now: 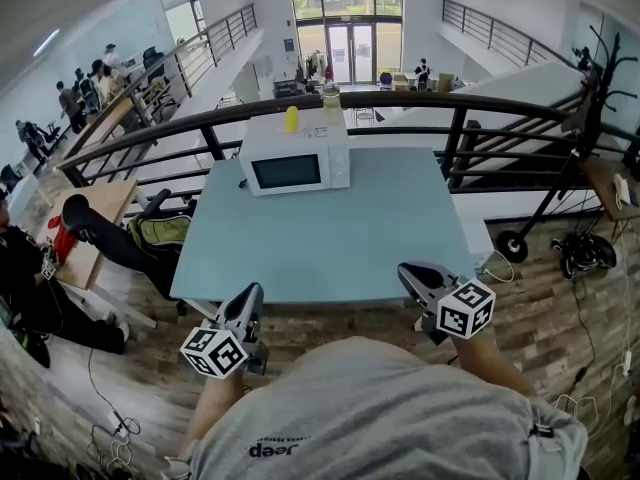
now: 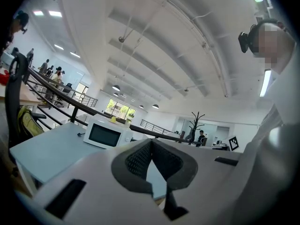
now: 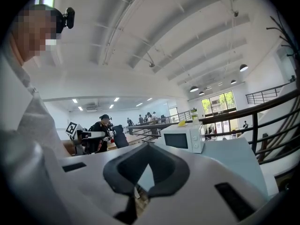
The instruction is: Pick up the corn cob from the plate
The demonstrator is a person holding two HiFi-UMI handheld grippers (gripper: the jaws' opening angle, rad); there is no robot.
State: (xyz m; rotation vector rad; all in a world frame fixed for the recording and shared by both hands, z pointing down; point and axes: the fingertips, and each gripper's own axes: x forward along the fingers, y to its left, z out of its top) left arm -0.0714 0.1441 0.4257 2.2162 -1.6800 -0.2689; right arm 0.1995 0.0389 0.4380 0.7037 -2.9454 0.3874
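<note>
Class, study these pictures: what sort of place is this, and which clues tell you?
Probably an upper gallery in a large open office or lab building: a black railing overlooks people at desks on the floor below, and a microwave sits on a table.

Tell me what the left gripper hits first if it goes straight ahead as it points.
Probably nothing close: the left gripper points level over the table, just right of the microwave. The railing beyond looks like the first obstacle, though depth is unclear.
</note>
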